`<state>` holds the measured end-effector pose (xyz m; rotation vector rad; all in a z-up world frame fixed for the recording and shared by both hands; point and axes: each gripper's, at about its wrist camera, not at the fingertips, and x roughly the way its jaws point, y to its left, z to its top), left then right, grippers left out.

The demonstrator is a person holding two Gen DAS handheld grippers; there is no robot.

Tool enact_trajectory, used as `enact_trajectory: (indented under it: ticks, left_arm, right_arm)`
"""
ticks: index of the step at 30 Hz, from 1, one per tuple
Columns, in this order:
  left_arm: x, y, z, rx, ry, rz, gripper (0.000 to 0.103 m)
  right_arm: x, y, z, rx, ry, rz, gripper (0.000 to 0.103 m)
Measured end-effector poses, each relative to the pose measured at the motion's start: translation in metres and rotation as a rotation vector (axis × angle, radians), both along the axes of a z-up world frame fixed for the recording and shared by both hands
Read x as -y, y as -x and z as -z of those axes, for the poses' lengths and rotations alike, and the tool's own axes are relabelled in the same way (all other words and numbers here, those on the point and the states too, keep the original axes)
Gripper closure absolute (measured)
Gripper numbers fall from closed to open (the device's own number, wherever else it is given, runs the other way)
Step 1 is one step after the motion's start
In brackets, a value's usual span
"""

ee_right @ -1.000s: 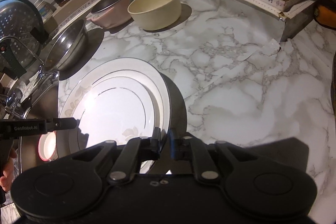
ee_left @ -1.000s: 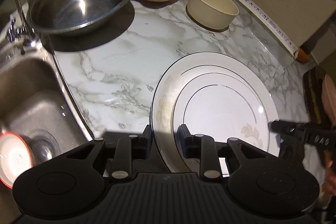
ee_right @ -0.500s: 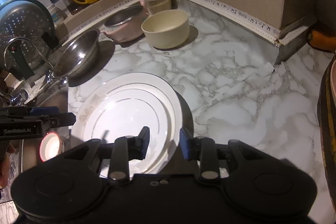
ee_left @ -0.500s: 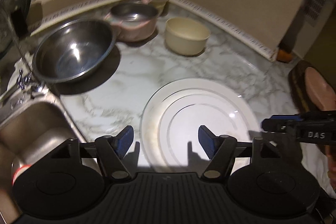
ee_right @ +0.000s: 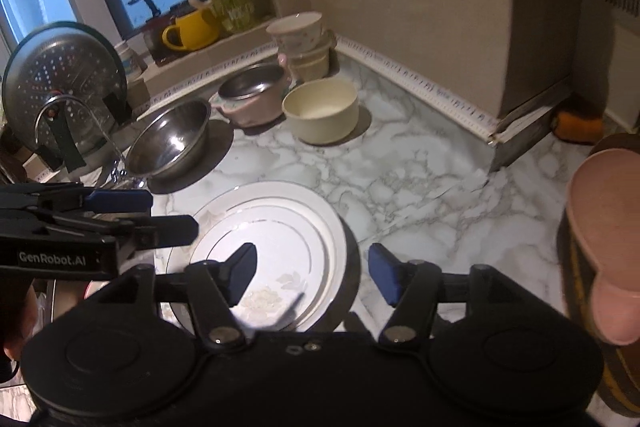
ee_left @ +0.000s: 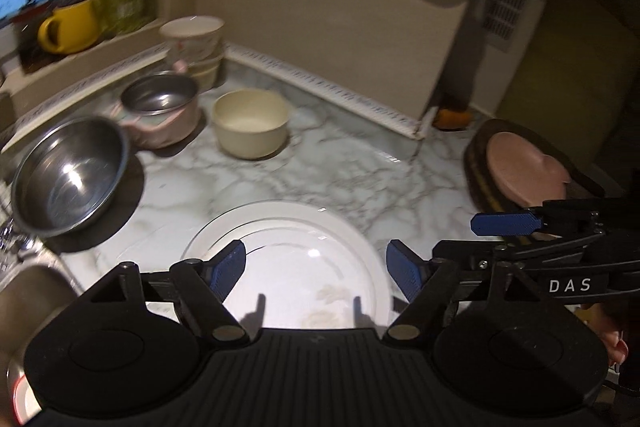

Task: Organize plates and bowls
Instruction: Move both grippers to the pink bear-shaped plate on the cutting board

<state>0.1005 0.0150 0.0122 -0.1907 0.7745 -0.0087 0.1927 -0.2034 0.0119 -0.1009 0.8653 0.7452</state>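
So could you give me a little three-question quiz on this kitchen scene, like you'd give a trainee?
1. True or false: the left claw is shut on the white plate.
2. What lies on the plate: (a) a smaller plate, (b) a spoon, (c) a cup?
3. Which bowl is nearest the sink: the steel bowl or the cream bowl?

Key: 1 false, both claws are open and hold nothing; 2 a; 3 the steel bowl.

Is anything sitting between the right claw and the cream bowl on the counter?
Only the white plate lies flat below the path; beyond it, bare marble reaches the cream bowl. The right claw is open and empty.
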Motion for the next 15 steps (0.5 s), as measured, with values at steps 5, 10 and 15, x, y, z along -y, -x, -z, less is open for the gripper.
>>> enact_trajectory:
  ticks: [5, 10, 15]
  left_arm:
    - [0.02, -0.013, -0.009, -0.02, -0.012, 0.018, 0.024]
    - [0.036, -0.025, -0.014, 0.006, 0.004, 0.057, 0.024]
    - [0.056, -0.039, -0.015, 0.051, -0.008, 0.105, 0.011]
  right_arm:
    - [0.017, 0.005, -0.014, 0.043, 0.007, 0.037, 0.028]
    - [0.036, 0.007, -0.024, 0.083, 0.017, 0.079, 0.022]
    - [0.058, 0.001, -0.028, 0.105, 0.027, 0.145, 0.02]
